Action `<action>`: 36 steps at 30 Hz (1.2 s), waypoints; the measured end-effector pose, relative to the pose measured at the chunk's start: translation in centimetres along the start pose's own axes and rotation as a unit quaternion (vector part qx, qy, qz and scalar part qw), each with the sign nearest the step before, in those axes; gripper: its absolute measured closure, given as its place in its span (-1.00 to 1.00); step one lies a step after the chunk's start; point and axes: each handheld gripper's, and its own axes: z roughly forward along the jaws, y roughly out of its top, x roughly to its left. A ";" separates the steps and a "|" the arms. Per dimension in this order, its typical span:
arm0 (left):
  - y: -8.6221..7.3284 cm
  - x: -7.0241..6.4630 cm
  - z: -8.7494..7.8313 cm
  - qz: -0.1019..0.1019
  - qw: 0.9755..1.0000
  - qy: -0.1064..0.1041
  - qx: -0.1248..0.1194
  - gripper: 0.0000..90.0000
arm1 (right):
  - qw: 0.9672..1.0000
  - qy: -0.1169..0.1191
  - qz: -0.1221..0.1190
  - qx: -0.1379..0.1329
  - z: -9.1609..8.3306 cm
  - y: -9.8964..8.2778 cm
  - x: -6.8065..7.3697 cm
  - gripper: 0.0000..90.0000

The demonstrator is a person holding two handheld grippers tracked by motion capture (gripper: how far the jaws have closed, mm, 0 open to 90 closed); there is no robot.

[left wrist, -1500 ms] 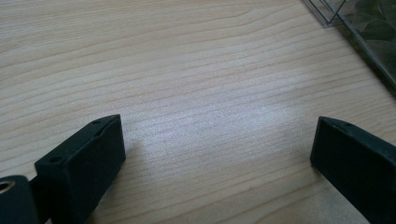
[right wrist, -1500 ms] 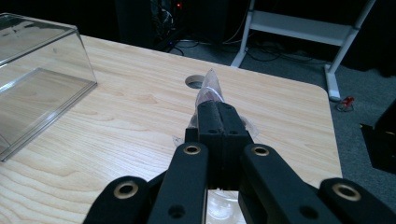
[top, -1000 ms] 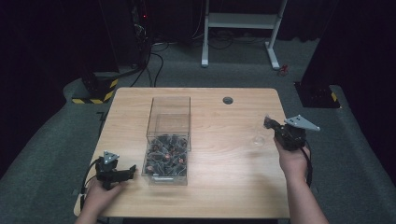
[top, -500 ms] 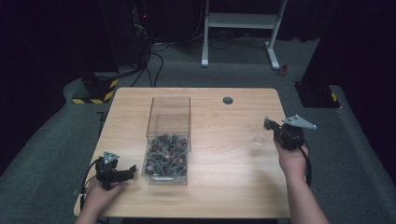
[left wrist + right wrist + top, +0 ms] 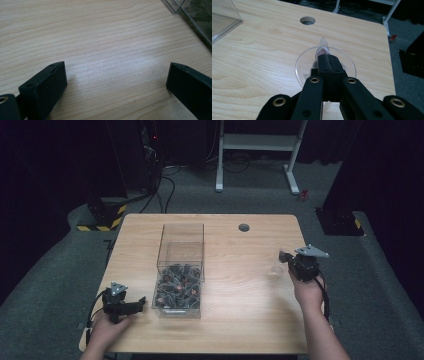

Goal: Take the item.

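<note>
Right gripper (image 5: 325,58): jaws pinched on a small wrapped piece (image 5: 323,47), held over the clear dish (image 5: 302,62) for dropping | Left gripper (image 5: 116,82): jaws spread, resting near the clear box (image 5: 180,270) of pieces, likely ready to pick.

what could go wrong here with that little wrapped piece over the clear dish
1. The right claw pinches only the end of the small clear-wrapped piece, so it may slip out and miss the shallow round clear dish.
2. The dish sits near the right edge of the light wooden table; a nudge from the claw could push it off.
3. The left claw rests open close to the tall clear plastic box and could bump it.
</note>
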 end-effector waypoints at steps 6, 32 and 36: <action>0.0 0.0 0.0 0.000 1.000 0.000 0.000 -0.93 | 1.000 0.004 0.010 0.015 0.9 -0.5 -0.1 1.00; 0.0 0.0 0.0 0.000 1.000 0.000 0.000 -0.93 | 0.999 0.032 0.013 -0.022 -1.0 -0.7 2.0 0.41; 0.0 0.0 0.0 0.000 1.000 0.000 0.000 -0.93 | 0.999 0.034 0.011 -0.028 -1.4 -0.9 2.5 0.38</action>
